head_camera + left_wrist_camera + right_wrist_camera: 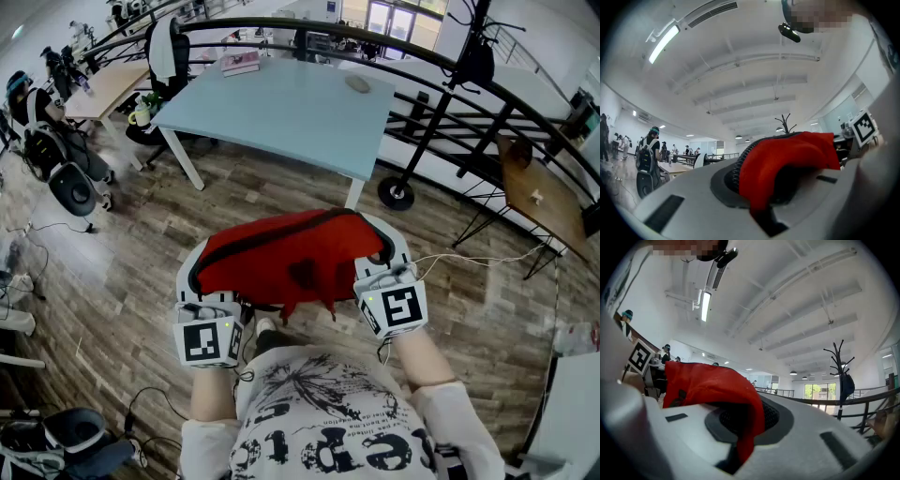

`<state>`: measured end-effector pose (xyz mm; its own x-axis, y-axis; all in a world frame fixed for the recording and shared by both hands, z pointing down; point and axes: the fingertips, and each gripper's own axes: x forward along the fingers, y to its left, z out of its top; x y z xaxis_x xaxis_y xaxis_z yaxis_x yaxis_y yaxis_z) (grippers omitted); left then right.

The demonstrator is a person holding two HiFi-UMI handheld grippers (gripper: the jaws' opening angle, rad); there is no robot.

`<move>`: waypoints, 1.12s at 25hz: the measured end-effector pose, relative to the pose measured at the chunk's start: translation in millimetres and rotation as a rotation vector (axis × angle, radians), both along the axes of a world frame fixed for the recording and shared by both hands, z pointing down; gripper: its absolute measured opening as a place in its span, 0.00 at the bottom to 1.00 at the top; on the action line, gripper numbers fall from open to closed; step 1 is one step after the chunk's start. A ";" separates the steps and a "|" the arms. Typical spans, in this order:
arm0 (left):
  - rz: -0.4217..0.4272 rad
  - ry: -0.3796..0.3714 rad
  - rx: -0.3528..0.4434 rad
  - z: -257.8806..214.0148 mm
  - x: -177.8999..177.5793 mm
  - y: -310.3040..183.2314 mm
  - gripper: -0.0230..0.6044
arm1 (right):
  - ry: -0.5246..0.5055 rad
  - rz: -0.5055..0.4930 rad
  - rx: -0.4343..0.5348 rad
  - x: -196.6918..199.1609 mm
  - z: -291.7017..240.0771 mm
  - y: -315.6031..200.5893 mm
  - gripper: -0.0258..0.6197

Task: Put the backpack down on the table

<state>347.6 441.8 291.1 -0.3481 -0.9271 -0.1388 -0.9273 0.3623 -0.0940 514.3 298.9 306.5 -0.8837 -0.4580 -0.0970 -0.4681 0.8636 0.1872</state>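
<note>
Left tool (199,279) clenched on one edge of red backpack (291,255); right tool (392,251) clenched on opposite edge. Backpack spans between tools, above wood floor (112,253). Light-blue surface (281,112) well ahead of both tools. Lift done; carry and set-down left.

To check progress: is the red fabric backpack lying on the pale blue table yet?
No, the red fabric backpack is held over the wooden plank floor, short of the pale blue table.

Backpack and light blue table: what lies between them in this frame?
Only wooden floor, plus the near white leg of the table; the head view shows it. The backpack is not over the tabletop yet.
</note>
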 end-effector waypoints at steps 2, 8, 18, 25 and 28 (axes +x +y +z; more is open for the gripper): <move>0.001 -0.008 0.007 -3.6 0.6 -4.1 0.07 | -0.008 0.007 0.008 0.9 -3.5 -3.9 0.06; -0.004 -0.018 -0.003 -1.9 -1.7 -12.8 0.07 | -0.022 0.020 -0.007 -2.1 0.3 -13.6 0.06; -0.013 -0.011 -0.028 15.4 -25.3 -22.5 0.07 | -0.012 -0.001 -0.032 -27.2 13.7 -24.9 0.07; -0.016 0.007 -0.053 32.6 -75.9 -43.6 0.07 | -0.001 -0.015 -0.056 -82.0 27.0 -50.2 0.06; 0.000 0.014 -0.067 37.9 -110.1 -57.9 0.07 | 0.013 -0.003 -0.065 -115.5 29.3 -63.9 0.07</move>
<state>237.5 383.9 328.9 -0.3492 -0.9343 -0.0714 -0.9289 0.3552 -0.1047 398.8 235.0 335.8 -0.8861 -0.4601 -0.0561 -0.4633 0.8756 0.1368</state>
